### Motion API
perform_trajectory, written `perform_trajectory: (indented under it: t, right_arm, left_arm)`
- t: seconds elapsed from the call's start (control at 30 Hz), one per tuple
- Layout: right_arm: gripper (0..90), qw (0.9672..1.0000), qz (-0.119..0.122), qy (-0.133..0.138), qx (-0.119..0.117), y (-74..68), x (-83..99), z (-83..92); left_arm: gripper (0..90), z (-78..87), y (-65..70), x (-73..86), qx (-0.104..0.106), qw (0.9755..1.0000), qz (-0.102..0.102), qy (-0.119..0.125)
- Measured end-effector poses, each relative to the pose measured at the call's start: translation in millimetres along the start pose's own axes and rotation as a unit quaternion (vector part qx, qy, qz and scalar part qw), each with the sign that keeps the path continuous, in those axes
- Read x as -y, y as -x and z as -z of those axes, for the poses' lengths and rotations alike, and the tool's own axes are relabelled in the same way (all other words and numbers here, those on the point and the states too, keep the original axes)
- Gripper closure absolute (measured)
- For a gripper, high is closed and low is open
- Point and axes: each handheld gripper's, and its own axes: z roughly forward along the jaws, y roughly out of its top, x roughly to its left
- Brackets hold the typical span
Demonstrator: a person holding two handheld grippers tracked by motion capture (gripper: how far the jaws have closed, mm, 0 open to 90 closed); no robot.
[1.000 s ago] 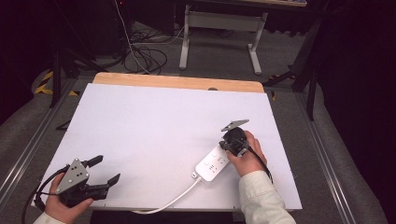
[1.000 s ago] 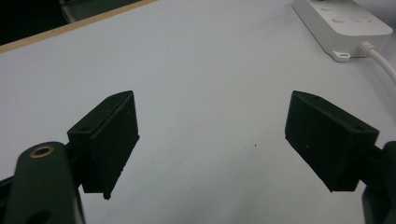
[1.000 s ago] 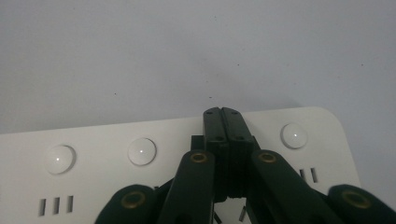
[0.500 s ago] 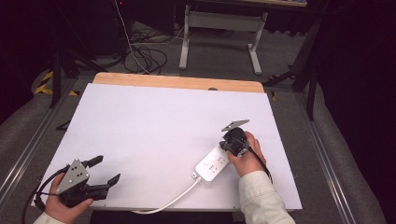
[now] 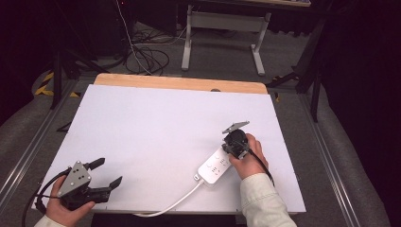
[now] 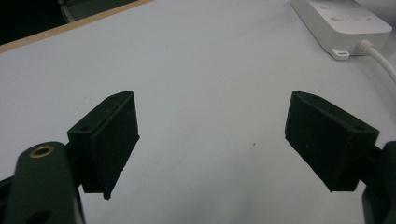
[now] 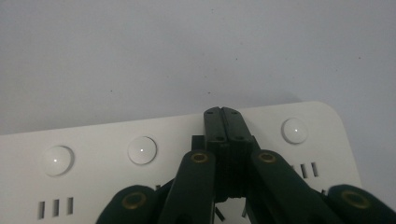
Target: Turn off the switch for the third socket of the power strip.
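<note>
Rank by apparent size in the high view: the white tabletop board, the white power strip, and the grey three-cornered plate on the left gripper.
1. White tabletop board, by far the largest.
2. White power strip.
3. Grey three-cornered plate on the left gripper; it sits nearer the camera, so its rank against the strip is unsure.

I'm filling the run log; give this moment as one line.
right gripper: shut, tips over power strip near button row | left gripper: open, empty, over white table

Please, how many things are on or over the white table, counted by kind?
Power strip: 1
Grippers, the left gripper and the right gripper: 2
Total: 3
</note>
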Motion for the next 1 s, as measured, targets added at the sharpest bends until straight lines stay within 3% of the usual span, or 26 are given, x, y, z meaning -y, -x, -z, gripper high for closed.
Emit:
perform_trajectory:
  t: [0.57, 0.63, 0.73, 0.87, 1.0]
  right_arm:
    - [90.0, 0.9999, -0.008, -0.008, -0.001, 0.2, -1.9, -0.8]
    - [90.0, 0.9997, -0.014, 0.019, -0.006, 1.4, 0.4, 1.5]
    - [90.0, 0.9996, -0.006, 0.025, -0.008, 2.8, 3.3, 3.5]
    - [90.0, 0.9978, -0.006, 0.065, -0.011, 0.8, 3.8, 14.5]
    - [90.0, 0.9964, -0.010, 0.082, -0.016, 1.4, 2.0, 23.7]
  left_arm:
    - [17.8, -0.1, 0.0, 0.2, 0.000, 1.0000, 0.003, -0.001]
    - [17.8, 0.1, -0.3, 0.0, 0.000, 1.0000, 0.001, 0.001]
    - [17.8, -0.1, 0.0, -0.2, 0.003, 1.0000, 0.004, 0.001]
    - [17.8, -0.3, -0.6, -0.1, 0.002, 1.0000, 0.003, 0.000]
    - [17.8, 0.5, -0.7, -0.2, 0.000, 1.0000, 0.001, 0.002]
